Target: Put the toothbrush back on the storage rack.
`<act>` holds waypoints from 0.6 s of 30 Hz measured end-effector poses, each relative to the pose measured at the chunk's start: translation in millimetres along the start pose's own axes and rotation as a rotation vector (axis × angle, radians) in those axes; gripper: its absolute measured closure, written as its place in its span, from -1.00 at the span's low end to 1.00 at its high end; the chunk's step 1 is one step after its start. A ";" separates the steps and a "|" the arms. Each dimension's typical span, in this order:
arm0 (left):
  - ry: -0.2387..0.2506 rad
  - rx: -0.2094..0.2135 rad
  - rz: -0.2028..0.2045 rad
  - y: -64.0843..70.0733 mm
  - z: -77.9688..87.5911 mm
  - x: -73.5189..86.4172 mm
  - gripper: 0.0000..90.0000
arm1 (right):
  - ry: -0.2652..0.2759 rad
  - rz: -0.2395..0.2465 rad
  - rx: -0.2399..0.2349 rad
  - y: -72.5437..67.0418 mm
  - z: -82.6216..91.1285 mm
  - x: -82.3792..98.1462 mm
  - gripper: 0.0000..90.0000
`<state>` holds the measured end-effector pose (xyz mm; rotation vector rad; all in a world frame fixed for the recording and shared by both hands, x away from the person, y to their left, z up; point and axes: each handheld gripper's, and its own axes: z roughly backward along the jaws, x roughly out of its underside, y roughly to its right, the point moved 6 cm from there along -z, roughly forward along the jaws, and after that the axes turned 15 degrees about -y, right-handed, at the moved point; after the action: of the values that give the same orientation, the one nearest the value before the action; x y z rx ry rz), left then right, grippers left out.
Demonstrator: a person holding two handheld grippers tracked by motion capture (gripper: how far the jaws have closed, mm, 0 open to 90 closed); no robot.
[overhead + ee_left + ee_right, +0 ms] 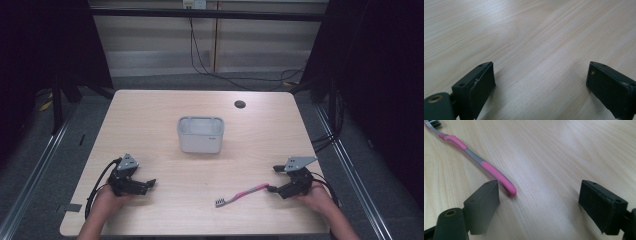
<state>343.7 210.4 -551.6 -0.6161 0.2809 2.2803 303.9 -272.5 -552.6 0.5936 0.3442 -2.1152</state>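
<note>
Both tongs, left (150, 184) and right (273, 179), were held spread wide (nothing grasped) on the tabletop (150, 125); the toothbrush's (481, 165) handle end lay just beside one right jaw.

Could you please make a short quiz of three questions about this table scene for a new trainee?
1. True or false: the pink toothbrush lies flat on the table.
2. Which gripper is nearest the toothbrush handle? A) left gripper B) right gripper
3. What stands at the middle of the table?

Key:
1. True.
2. B; the handle's end lies just beside one of its fingers, jaws open, not gripping.
3. A grey holder with compartments.
</note>
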 end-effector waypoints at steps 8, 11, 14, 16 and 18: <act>0.000 0.000 0.000 0.0 0.0 0.0 -0.82 | -0.111 0.007 -0.001 -1.4 3.0 -4.4 -0.63; 0.000 0.000 0.000 0.0 0.0 0.0 -0.83 | -0.165 0.050 0.003 -3.6 4.4 -7.6 -0.61; 0.000 0.000 0.000 -0.1 0.0 0.0 -0.82 | -0.239 0.136 0.034 -8.3 6.9 -19.3 -0.48; 0.001 0.000 0.001 0.0 0.0 0.0 -0.83 | -0.277 0.203 0.041 -15.9 9.9 -35.7 -0.40; 0.000 0.000 0.000 0.0 0.0 0.0 -0.83 | -0.287 0.246 0.028 -23.5 9.9 -51.2 -0.36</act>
<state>343.7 210.4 -551.6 -0.6162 0.2812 2.2805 307.0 -228.2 -516.5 0.3222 0.0751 -1.9348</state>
